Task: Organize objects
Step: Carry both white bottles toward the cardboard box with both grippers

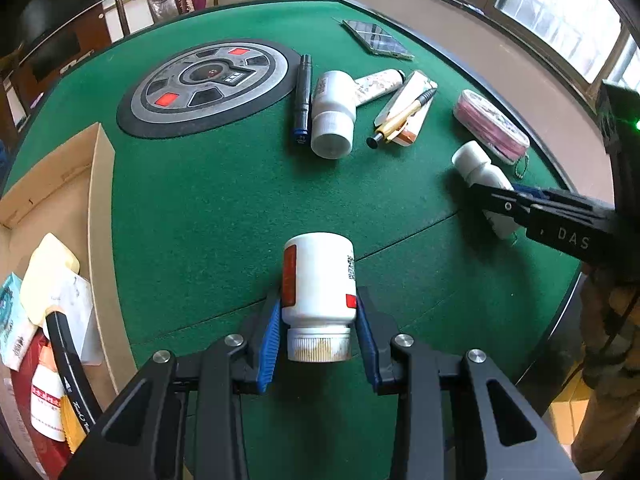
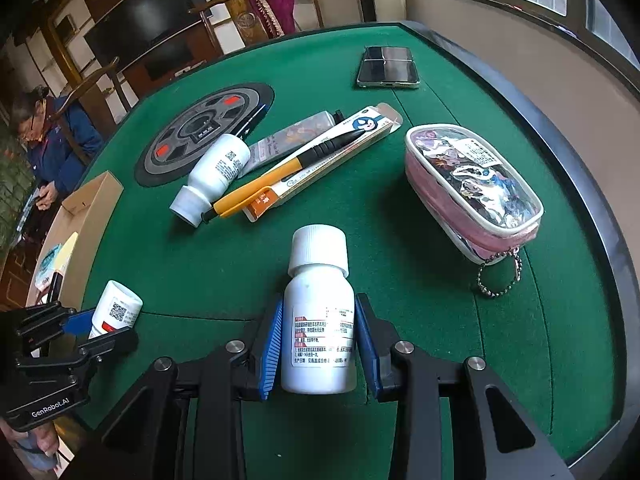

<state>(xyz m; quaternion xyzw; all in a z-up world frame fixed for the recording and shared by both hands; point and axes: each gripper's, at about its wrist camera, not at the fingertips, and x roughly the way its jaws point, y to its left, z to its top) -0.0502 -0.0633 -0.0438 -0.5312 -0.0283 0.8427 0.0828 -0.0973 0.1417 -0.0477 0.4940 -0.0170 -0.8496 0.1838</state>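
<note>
The left tool (image 1: 319, 322) is clamped on a white bottle with a red label (image 1: 318, 280), cap pointing back toward the holder, its blue pads (image 1: 270, 344) pressed to both sides just above the near edge of the table (image 1: 224, 200). At the table's left edge sits an open cardboard box (image 1: 98, 216), already holding a few things: a yellowish block, some paper packets, another small labelled bottle and a dark curved strip. So I'd judge the sorting is started but far from finished.

Moving across the middle of the table, a loose cluster remains untouched: a dark marker (image 1: 302, 98), a second white bottle (image 1: 333, 114) lying on its side, a printed tube (image 1: 376, 85), and a yellow pen (image 2: 280, 178) resting on a long carton (image 2: 326, 158). A phone (image 2: 388, 67) lies near the far edge, and a pink pouch (image 2: 474, 190) with a bead chain sits toward the right edge.

The right tool (image 2: 319, 338) grips a plain white bottle (image 2: 319, 320) around its body, cap pointing away, low over the near right part of the table. Both tools are held roughly level, reaching forward; each load looks ready to travel, probably to the box.
</note>
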